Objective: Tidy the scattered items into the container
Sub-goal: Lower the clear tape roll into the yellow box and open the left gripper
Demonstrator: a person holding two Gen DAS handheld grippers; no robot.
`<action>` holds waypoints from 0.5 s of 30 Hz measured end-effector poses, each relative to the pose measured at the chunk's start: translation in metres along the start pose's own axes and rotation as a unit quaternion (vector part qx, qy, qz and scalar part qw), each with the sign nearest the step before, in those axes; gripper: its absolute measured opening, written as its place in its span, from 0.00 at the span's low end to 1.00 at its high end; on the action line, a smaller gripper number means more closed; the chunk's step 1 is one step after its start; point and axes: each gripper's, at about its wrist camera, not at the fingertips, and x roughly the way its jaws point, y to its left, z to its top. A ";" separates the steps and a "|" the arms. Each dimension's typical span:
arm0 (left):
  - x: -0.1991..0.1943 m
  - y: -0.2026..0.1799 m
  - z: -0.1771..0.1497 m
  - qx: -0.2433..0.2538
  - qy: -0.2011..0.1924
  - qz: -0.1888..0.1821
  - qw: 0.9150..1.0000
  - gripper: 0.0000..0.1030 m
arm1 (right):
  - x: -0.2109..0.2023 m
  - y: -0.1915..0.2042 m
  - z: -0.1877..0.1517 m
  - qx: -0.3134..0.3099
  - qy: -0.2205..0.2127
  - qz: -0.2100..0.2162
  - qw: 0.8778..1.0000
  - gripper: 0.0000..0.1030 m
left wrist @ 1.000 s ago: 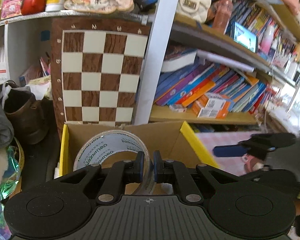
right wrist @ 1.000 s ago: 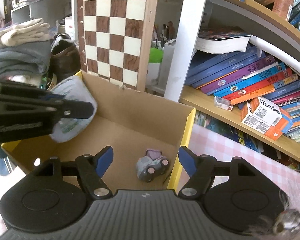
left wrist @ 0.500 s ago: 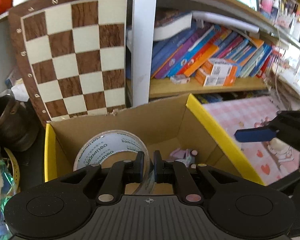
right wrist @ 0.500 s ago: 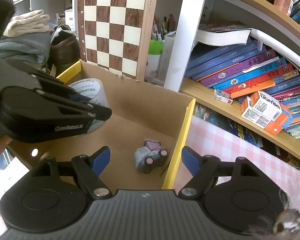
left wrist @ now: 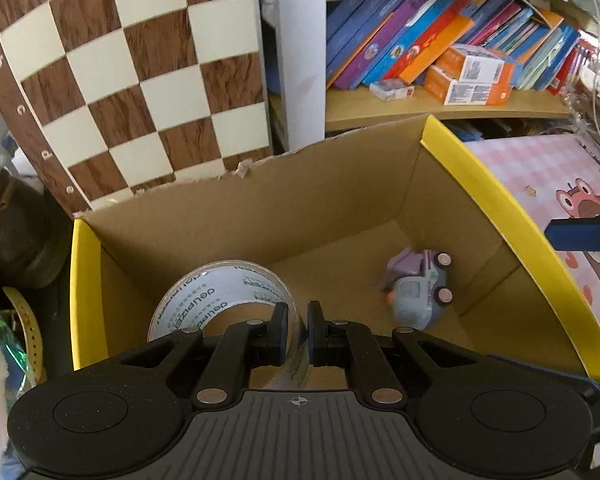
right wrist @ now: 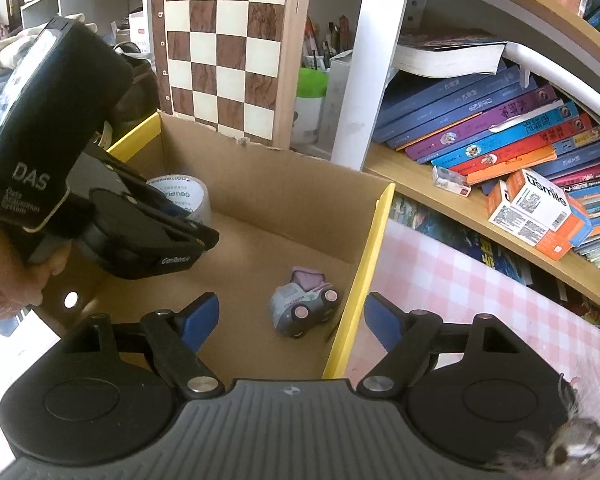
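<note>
From the left wrist view, the left gripper (left wrist: 298,326) has its jaws pinched on the wall of the tape roll (left wrist: 220,304), one jaw inside the ring and one outside, at the roll's right-hand edge. The roll hangs just ahead and to the left of the jaws, inside the cardboard box (left wrist: 500,216), over its left half and seemingly near the floor. It looks light and stiff, a hard core under glossy film, so the smooth outer face may slip; gripping through the wall, as here, is the surer hold. The toy car (left wrist: 420,292) lies on its side on the box floor, ahead and to the right of the jaws. It appears small, hard and light, with rounded flanks, and is best taken across its body, not the wheels

From the right wrist view, the right gripper (right wrist: 290,322) has its jaws spread wide with nothing between them, having just been opening. The toy car (right wrist: 304,308) lies below and just beyond the gap between them, beside the box's yellow right rim (right wrist: 360,280). The left gripper (right wrist: 196,240) and its tape roll (right wrist: 180,196) sit ahead and to the left, low in the box, with a hand (right wrist: 16,276) on the handle
</note>
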 end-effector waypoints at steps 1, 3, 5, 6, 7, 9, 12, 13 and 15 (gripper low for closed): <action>-0.001 0.000 0.000 0.001 -0.002 0.002 1.000 0.08 | 0.000 0.000 0.000 0.000 0.001 0.001 1.000 0.78; 0.000 0.002 -0.001 -0.001 0.001 0.005 1.000 0.09 | 0.001 -0.001 0.000 0.000 0.002 0.002 1.000 0.78; 0.001 0.003 0.000 -0.005 0.003 0.008 1.000 0.10 | 0.001 -0.002 0.000 0.000 0.003 0.000 1.000 0.78; 0.002 0.004 0.000 -0.006 0.004 0.009 1.000 0.10 | 0.001 -0.002 -0.001 0.000 0.004 -0.001 1.000 0.78; 0.003 0.004 0.001 -0.006 0.005 0.010 1.000 0.11 | 0.001 -0.002 -0.001 0.000 0.004 -0.001 1.000 0.78; 0.004 0.004 0.002 -0.005 0.008 0.013 1.000 0.11 | 0.001 -0.002 -0.001 0.001 0.004 -0.001 1.000 0.78; 0.005 0.005 0.002 -0.006 0.012 0.015 1.000 0.11 | 0.001 -0.001 -0.001 0.000 0.005 0.001 1.000 0.78; 0.006 0.006 0.003 -0.006 0.013 0.016 1.000 0.12 | 0.001 0.000 -0.001 0.000 0.005 0.000 1.000 0.78; 0.006 0.007 0.003 -0.008 0.015 0.017 1.000 0.13 | 0.001 0.000 -0.001 0.001 0.006 -0.001 1.000 0.78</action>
